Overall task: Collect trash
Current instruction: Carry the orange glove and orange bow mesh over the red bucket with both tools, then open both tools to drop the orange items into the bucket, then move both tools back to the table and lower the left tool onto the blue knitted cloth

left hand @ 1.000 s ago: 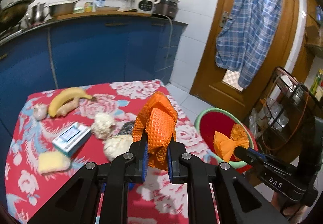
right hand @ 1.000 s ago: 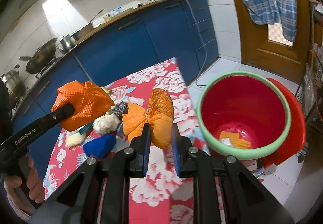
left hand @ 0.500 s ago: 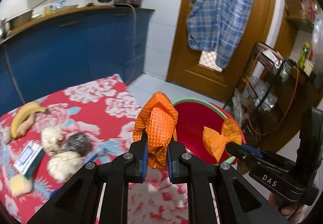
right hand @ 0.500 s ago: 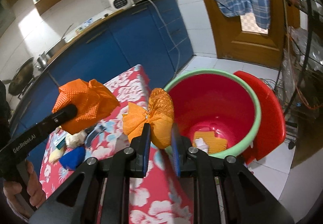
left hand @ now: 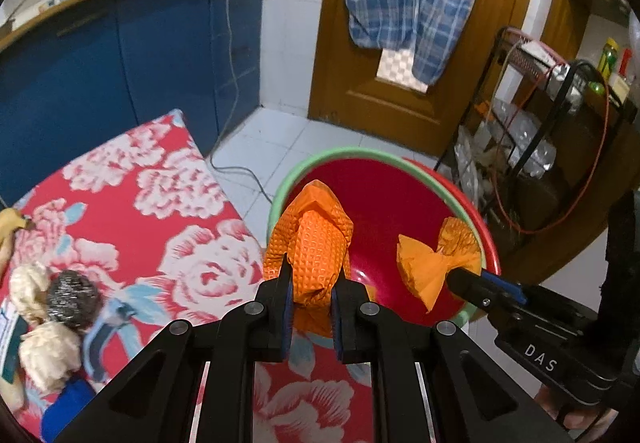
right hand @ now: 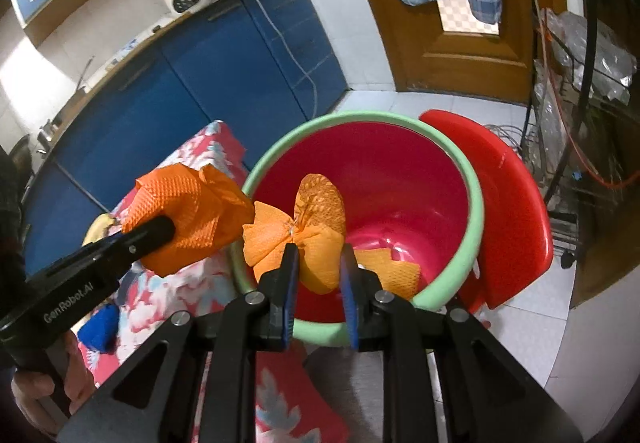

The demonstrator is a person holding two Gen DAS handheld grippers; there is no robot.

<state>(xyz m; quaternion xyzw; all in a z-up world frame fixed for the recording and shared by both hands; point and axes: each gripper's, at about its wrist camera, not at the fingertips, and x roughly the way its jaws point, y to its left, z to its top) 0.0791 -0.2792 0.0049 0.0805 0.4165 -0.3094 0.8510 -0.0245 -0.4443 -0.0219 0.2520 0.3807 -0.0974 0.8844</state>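
Note:
My left gripper (left hand: pixel 311 283) is shut on a crumpled orange waffle-textured wad (left hand: pixel 316 243), held over the near-left rim of the red bin with a green rim (left hand: pixel 356 154). My right gripper (right hand: pixel 318 267) is shut on a second orange wad (right hand: pixel 316 227) pinched into a bow shape, which hangs above the bin's (right hand: pixel 476 203) opening. Each view also shows the other hand's load: the bow wad (left hand: pixel 432 263) on the right gripper (left hand: pixel 460 277), and the left gripper (right hand: pixel 160 231) with its wad (right hand: pixel 188 211). A flat orange piece (right hand: pixel 392 267) lies on the bin's bottom.
The table with the red flowered cloth (left hand: pixel 168 227) stands left of the bin, bearing white paper wads (left hand: pixel 48 351), a steel scourer (left hand: pixel 72 301) and a blue lump (right hand: pixel 100 327). A red lid (right hand: pixel 516 211) leans behind the bin. A wire rack (left hand: pixel 560 131) and a wooden door stand beyond.
Both grippers have swung right from over the table to the bin and sunk lower, each still gripping its orange wad. The bin now fills the middle of both views.

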